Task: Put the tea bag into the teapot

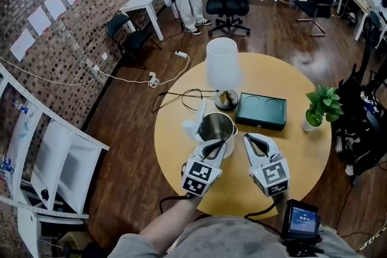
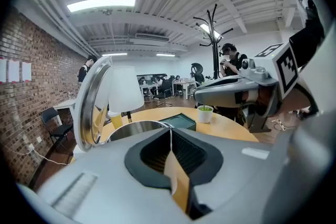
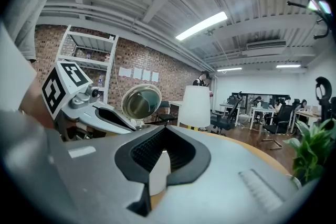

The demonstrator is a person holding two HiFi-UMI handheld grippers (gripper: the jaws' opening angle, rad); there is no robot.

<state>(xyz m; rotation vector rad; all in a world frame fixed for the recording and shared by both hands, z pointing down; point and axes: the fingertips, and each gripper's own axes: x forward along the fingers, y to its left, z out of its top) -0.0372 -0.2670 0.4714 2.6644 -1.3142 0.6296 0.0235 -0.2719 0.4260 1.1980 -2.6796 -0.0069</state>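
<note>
A steel teapot (image 1: 217,128) stands on the round yellow table (image 1: 302,154) with its lid (image 1: 196,121) swung open. My left gripper (image 1: 214,145) hovers at the pot's near rim, shut on a tan paper piece (image 2: 179,182) with a thin white thread. In the left gripper view the pot's open mouth (image 2: 131,129) lies just ahead and its lid (image 2: 90,105) stands up at the left. My right gripper (image 1: 249,139) is beside the pot, shut on a white paper slip (image 3: 159,173). I cannot tell which part of the tea bag each piece is.
Behind the pot are a white lamp (image 1: 222,63), a dark green tray (image 1: 261,110) and a small potted plant (image 1: 322,107) at the right. A small screen (image 1: 300,219) sits below the right gripper. Chairs, desks and people are far off.
</note>
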